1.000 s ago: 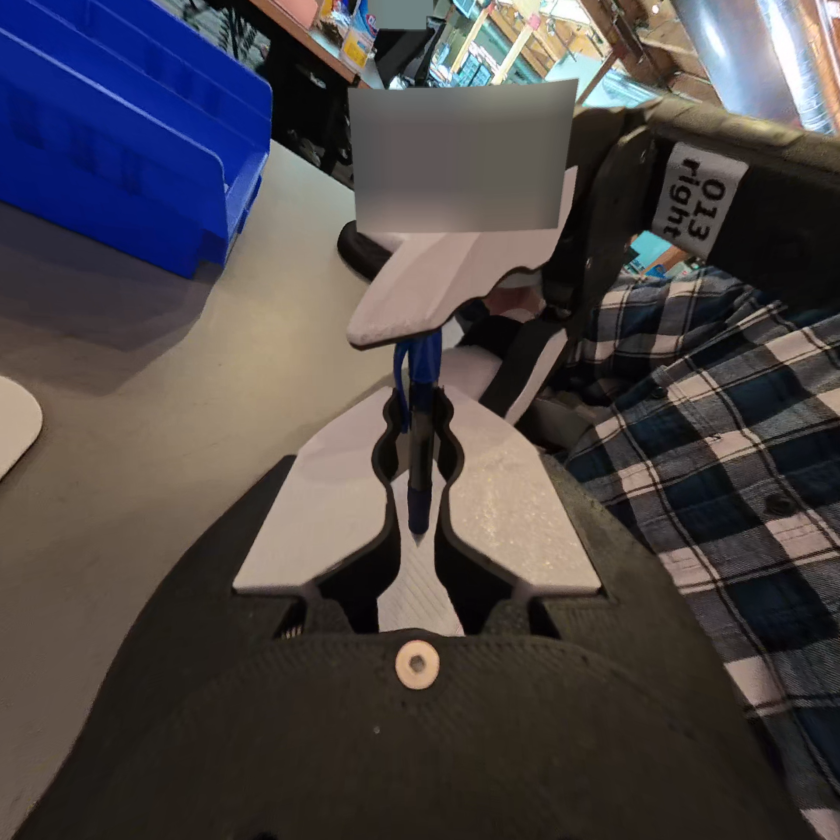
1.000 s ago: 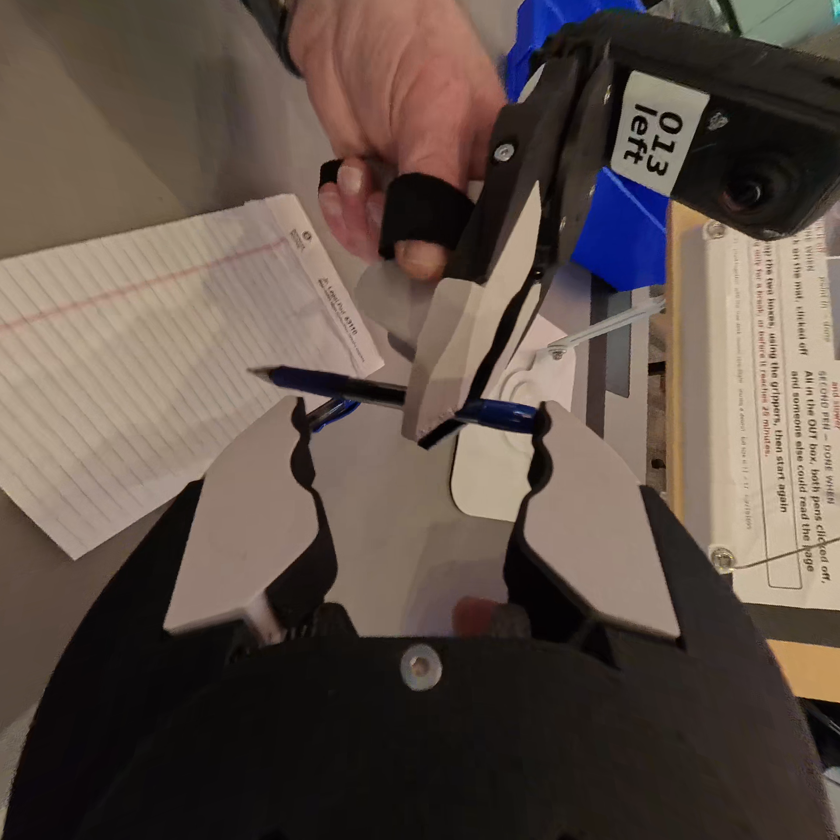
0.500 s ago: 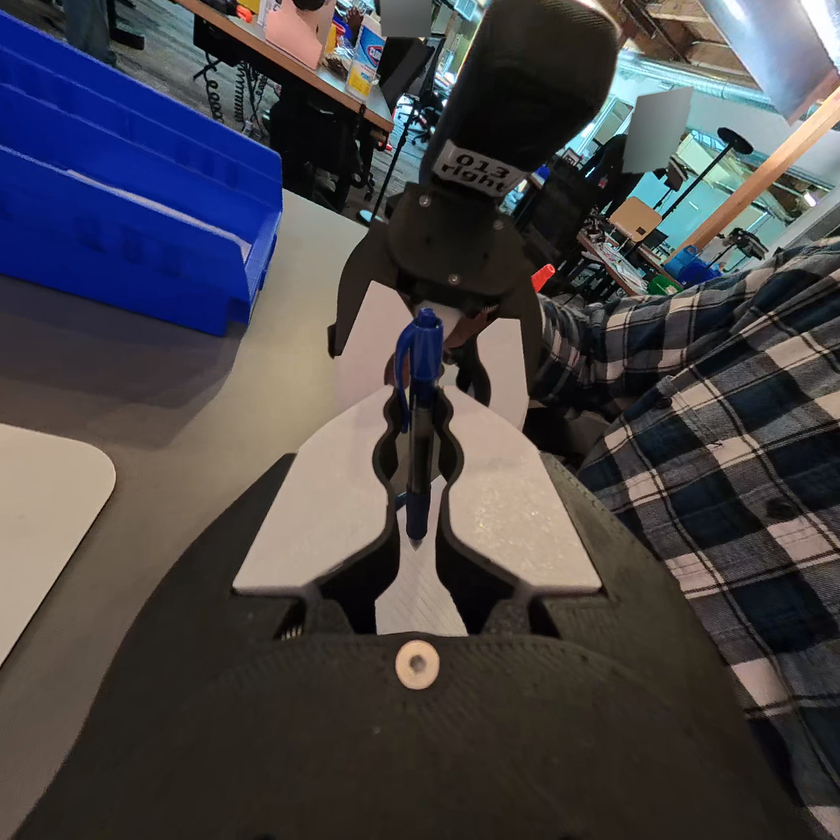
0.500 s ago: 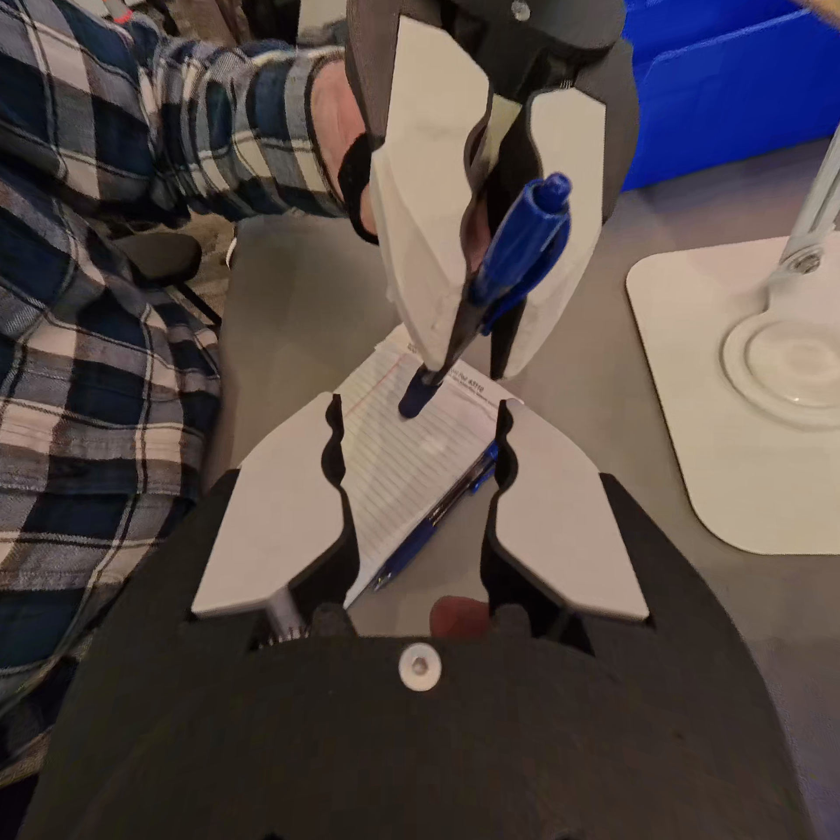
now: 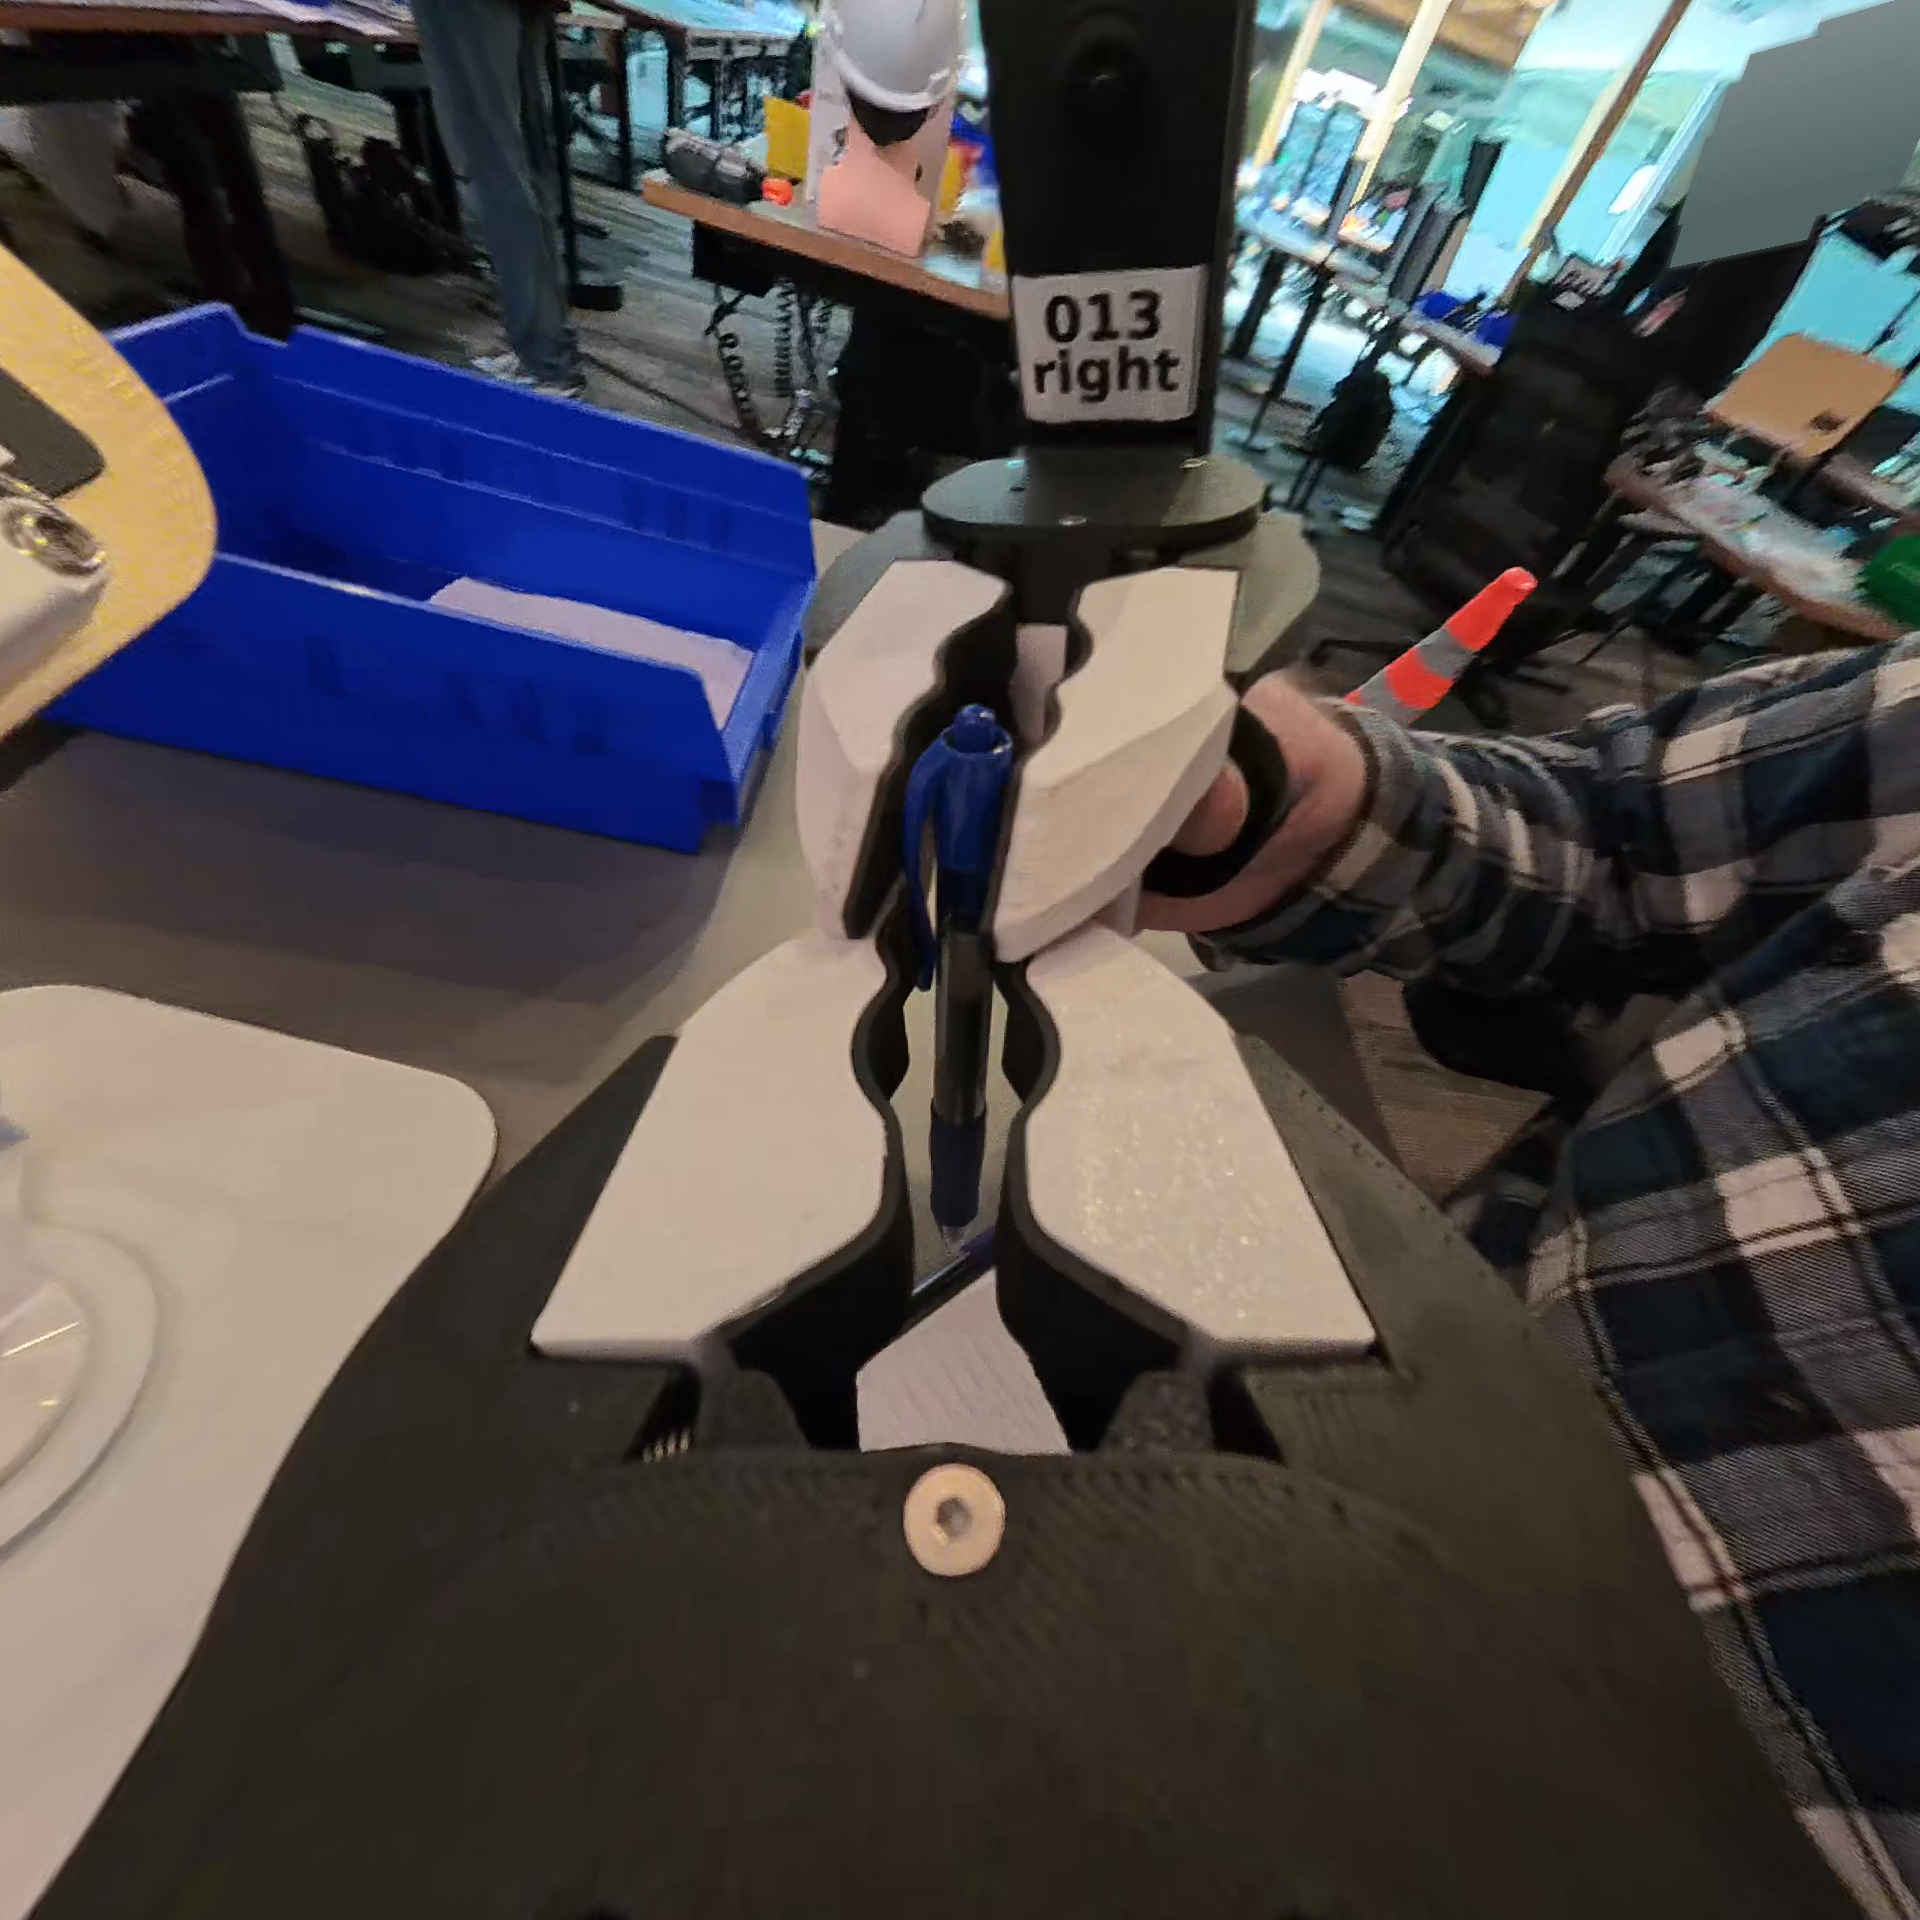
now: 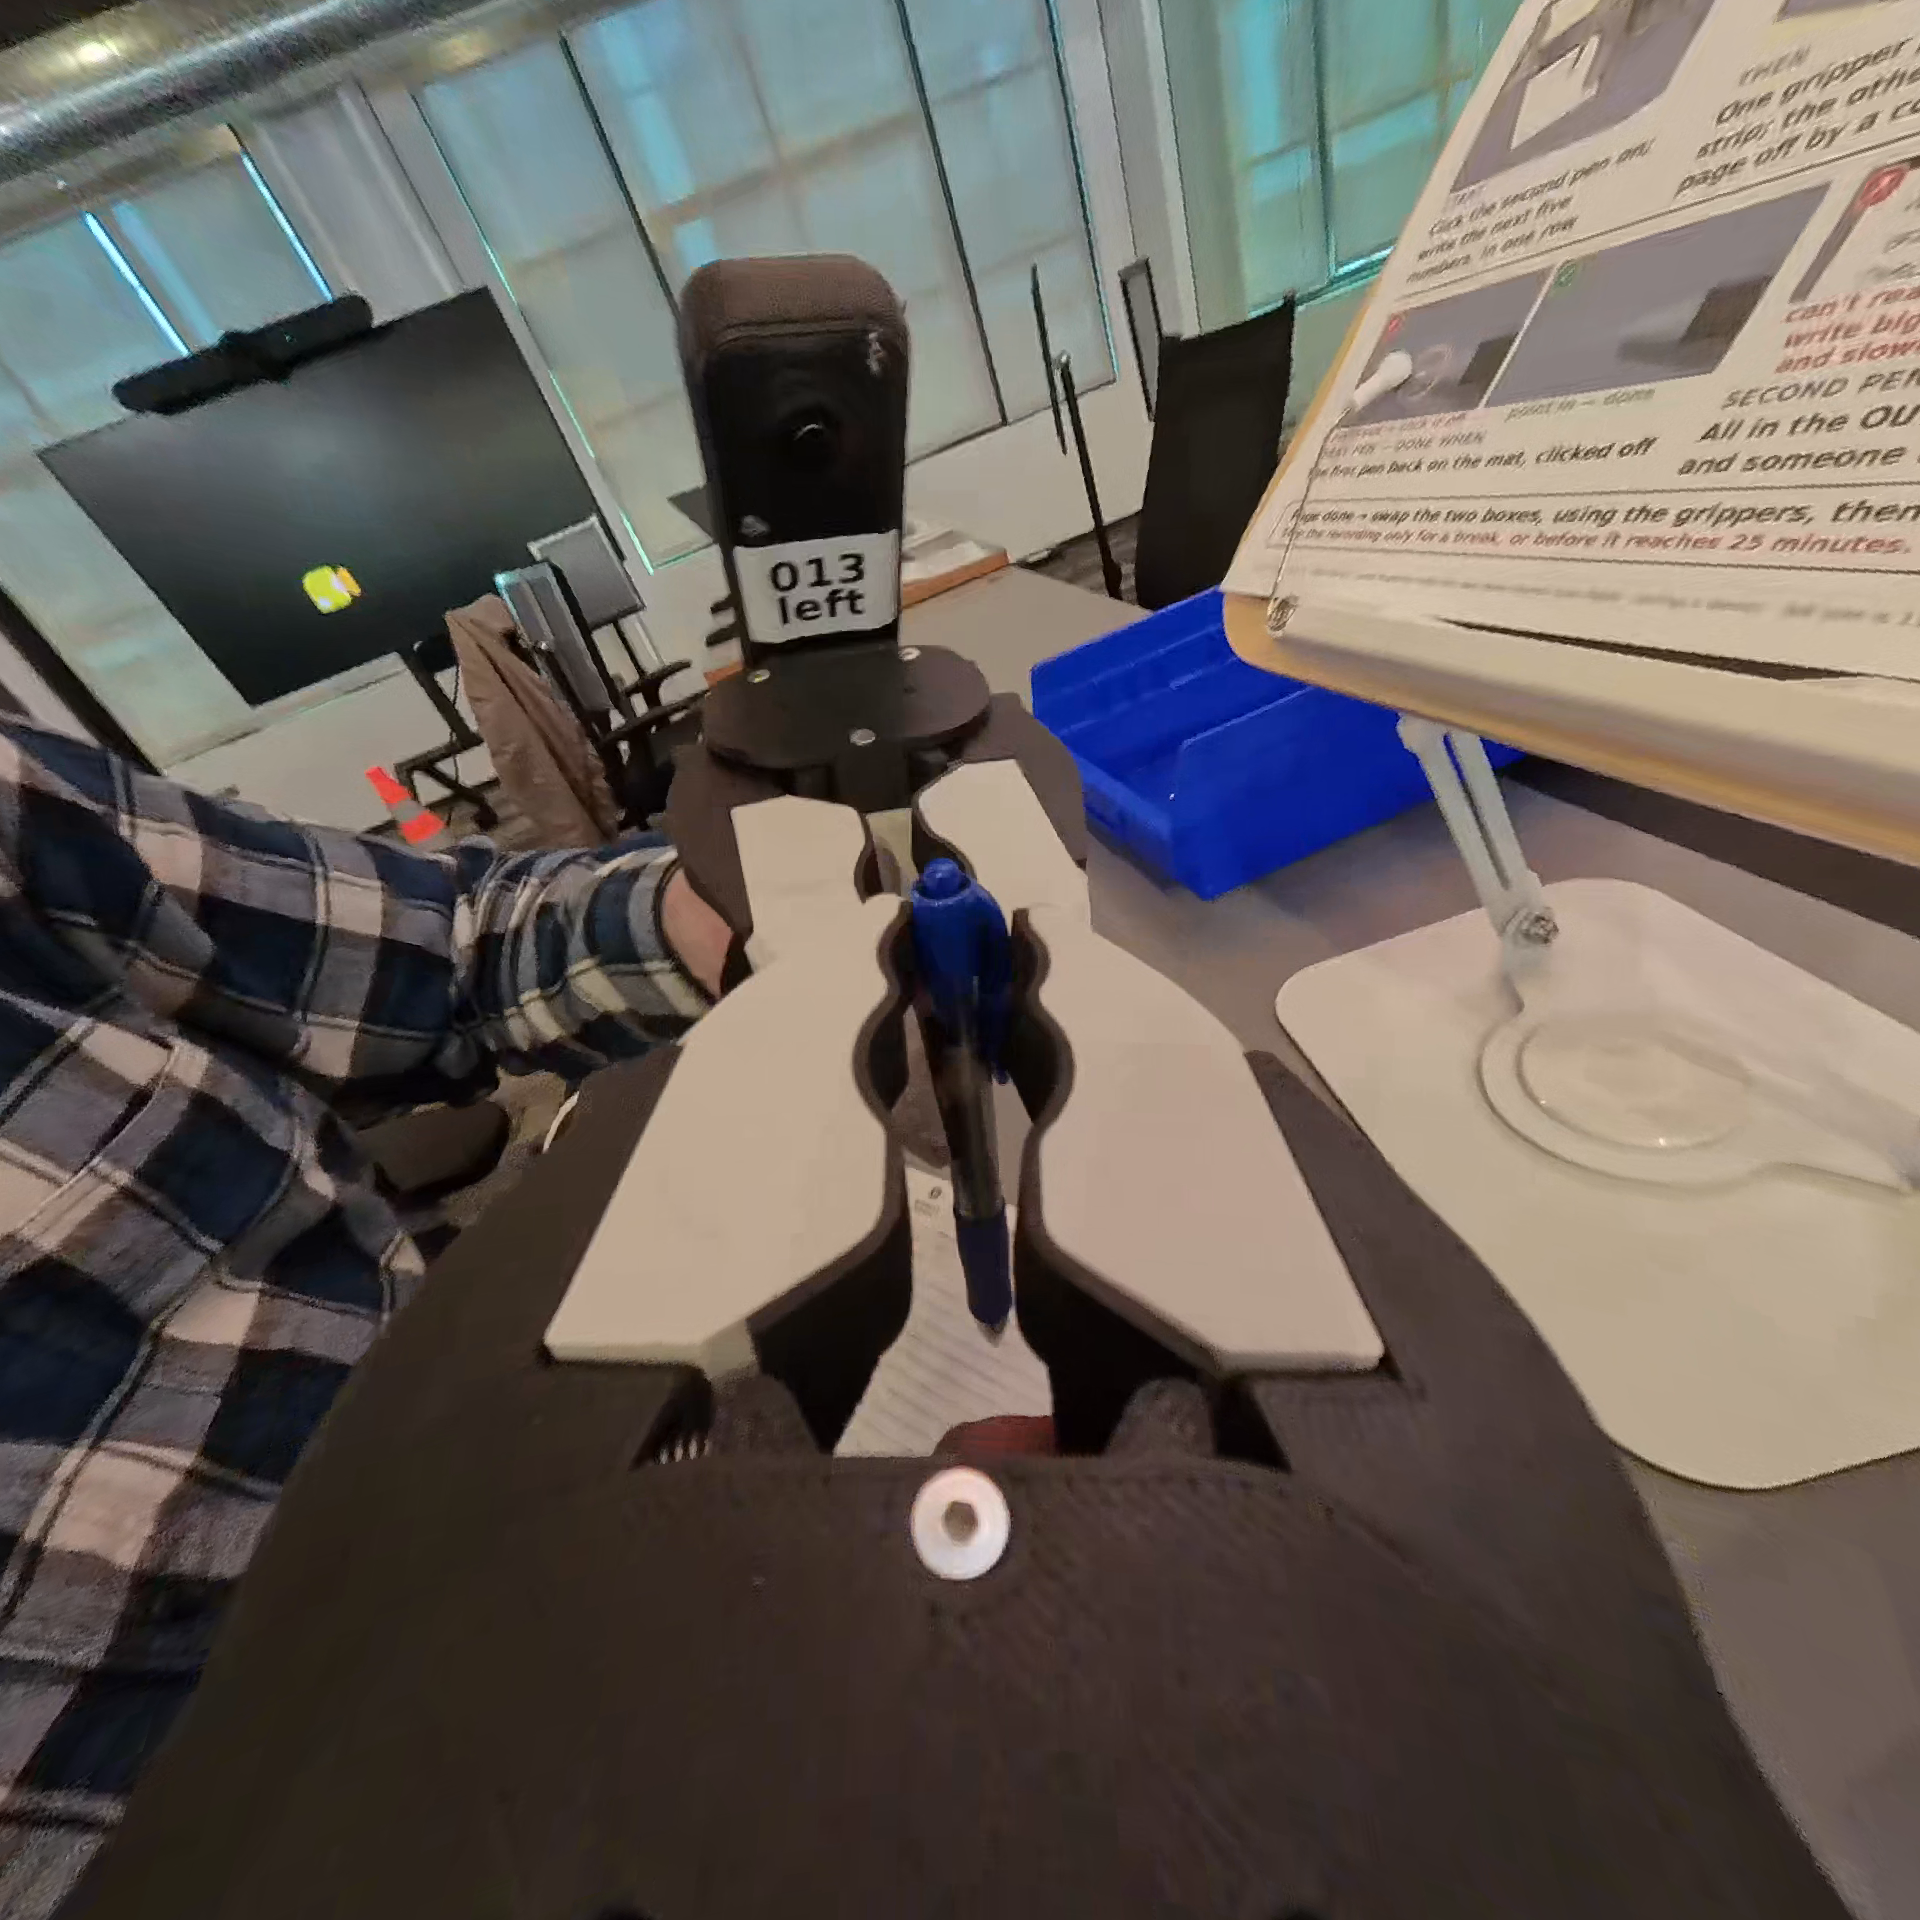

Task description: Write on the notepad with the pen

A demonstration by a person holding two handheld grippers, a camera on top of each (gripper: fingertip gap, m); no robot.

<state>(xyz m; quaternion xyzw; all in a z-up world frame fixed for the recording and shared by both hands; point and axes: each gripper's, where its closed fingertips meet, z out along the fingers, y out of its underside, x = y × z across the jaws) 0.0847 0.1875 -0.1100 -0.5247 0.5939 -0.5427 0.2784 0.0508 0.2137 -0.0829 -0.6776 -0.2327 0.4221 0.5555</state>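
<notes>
I have the blue pen [image 5: 961, 1039] upright, clamped in both my nearly closed left gripper [image 5: 951, 997] and right gripper [image 6: 961, 997]. Handover step, I judge. Notepad [image 6: 935, 1382] lies below the tip. Next: one gripper lets go, tip lowers.

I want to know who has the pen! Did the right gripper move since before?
Yes. The right gripper swung round to face the left gripper, its back to the blue bin, and closed its fingers around the same pen.

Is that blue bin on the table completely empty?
No, the blue bin holds a white stack of paper against its right wall.
</notes>
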